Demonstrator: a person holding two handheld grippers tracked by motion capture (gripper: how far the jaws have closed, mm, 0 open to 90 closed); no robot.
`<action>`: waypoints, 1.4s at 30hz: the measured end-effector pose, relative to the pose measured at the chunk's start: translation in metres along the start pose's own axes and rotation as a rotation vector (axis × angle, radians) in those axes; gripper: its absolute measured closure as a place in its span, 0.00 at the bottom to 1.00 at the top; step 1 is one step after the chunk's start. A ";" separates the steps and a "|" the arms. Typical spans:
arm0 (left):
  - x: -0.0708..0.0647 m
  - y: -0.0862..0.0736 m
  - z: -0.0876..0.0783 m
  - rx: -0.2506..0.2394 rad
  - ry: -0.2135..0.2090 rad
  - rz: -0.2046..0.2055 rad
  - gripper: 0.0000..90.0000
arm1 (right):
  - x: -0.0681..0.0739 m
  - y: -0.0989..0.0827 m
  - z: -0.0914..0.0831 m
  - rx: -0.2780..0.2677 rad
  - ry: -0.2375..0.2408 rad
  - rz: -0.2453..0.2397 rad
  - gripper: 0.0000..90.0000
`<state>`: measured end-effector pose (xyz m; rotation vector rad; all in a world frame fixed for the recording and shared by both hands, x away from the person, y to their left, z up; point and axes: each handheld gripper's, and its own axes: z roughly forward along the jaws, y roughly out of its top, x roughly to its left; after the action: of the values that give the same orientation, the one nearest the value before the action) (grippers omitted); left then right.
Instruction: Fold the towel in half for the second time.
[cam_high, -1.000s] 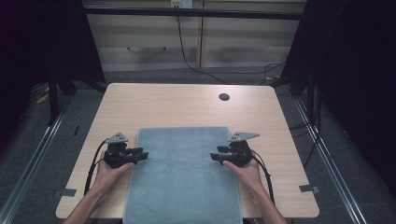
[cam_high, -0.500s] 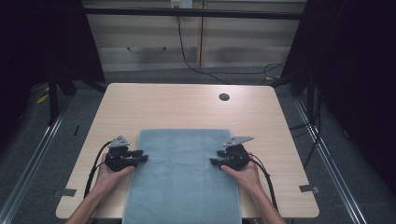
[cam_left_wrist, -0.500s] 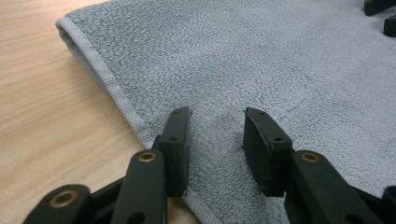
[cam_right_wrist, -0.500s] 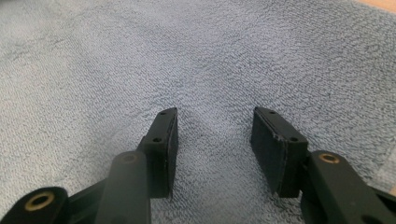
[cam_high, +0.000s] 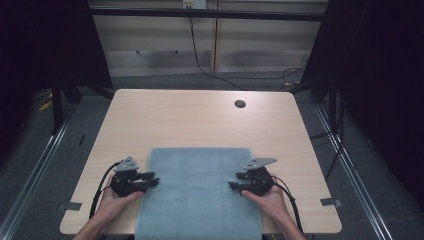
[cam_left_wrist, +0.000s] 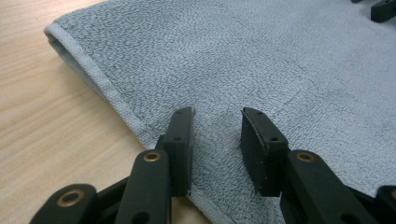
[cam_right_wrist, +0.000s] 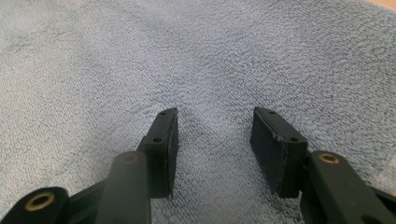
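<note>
A grey-blue towel (cam_high: 199, 192) lies flat on the near half of the wooden table (cam_high: 200, 120) and hangs over its front edge. My left gripper (cam_high: 151, 178) sits at the towel's left hem, pointing inward. In the left gripper view its jaws (cam_left_wrist: 217, 112) stand apart just above the hem (cam_left_wrist: 100, 84), with towel (cam_left_wrist: 243, 60) under the gap. They have just been closing, and the pads do not pinch the cloth. My right gripper (cam_high: 236, 180) rests at the right side, open over the terry surface (cam_right_wrist: 187, 56), with its fingertips (cam_right_wrist: 215, 112) well apart.
A round cable hole (cam_high: 240, 104) lies in the far right of the table. Bare wood stretches beyond the towel's far hem. Each gripper trails a cable over the front edge beside the person's hands. Dark floor and metal rails surround the table.
Both hands slid toward the table's near edge along the towel's sides. The left jaws stand a little narrower than before. The towel has not shifted.
</note>
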<state>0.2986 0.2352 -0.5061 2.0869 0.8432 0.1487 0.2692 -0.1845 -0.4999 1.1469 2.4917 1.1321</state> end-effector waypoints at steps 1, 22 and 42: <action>-0.001 -0.001 -0.001 0.000 -0.005 0.003 0.72 | 0.002 -0.001 -0.001 0.002 0.001 -0.002 0.57; -0.024 -0.011 -0.018 0.061 -0.091 -0.013 0.61 | 0.019 -0.031 -0.020 -0.068 0.064 0.035 0.56; 0.028 0.047 -0.032 -0.063 0.007 -0.067 0.48 | -0.046 0.016 -0.042 -0.135 -0.061 0.119 0.43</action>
<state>0.3320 0.2546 -0.4559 1.9983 0.8999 0.1446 0.2918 -0.2343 -0.4660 1.2854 2.2902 1.2545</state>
